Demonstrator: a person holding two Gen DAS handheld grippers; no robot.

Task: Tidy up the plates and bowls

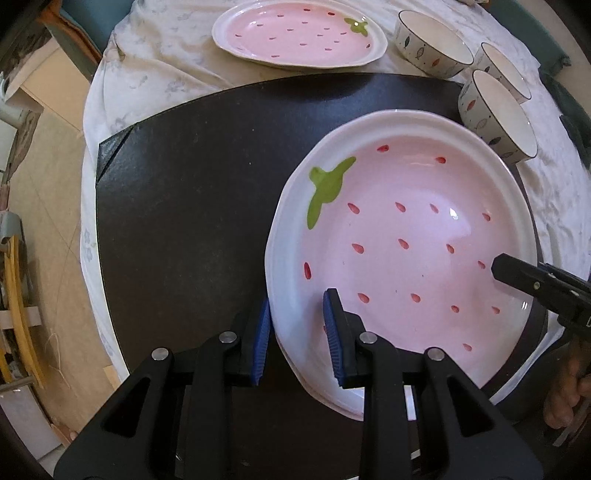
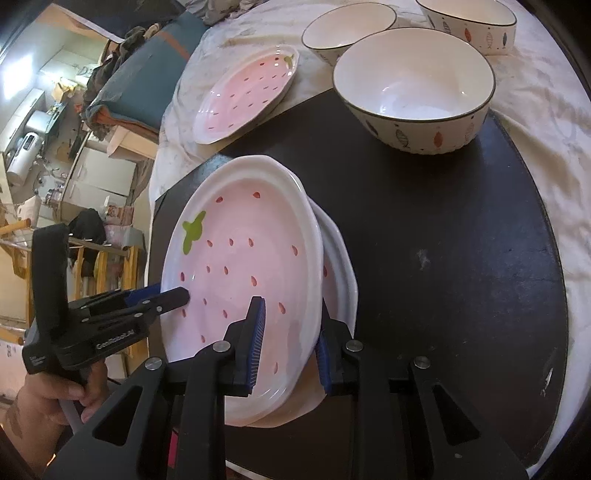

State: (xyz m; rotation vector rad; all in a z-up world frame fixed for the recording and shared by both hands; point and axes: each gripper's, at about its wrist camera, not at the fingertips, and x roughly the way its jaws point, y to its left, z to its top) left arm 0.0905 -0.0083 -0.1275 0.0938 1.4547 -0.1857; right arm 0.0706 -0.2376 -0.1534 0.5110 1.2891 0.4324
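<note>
A pink strawberry plate [image 1: 406, 236] lies on top of another like it [image 2: 341, 273] on the black mat [image 1: 184, 206]. My left gripper [image 1: 297, 332] straddles the top plate's near-left rim, one blue pad outside, one inside. My right gripper [image 2: 290, 341] straddles the opposite rim of the same plate [image 2: 240, 266]; it also shows in the left wrist view [image 1: 535, 284]. Both sets of jaws stand a plate-rim apart around the rim. A third strawberry plate [image 1: 299, 35] lies on the white cloth at the back. Three white fish-pattern bowls [image 1: 432, 40] [image 1: 502, 74] [image 1: 498, 114] stand at the back right.
The nearest bowl [image 2: 415, 88] sits on the mat's far edge. The white cloth [image 2: 535, 92] covers the round table around the mat. Beyond the table's left edge [image 1: 86, 221] are the floor and household clutter.
</note>
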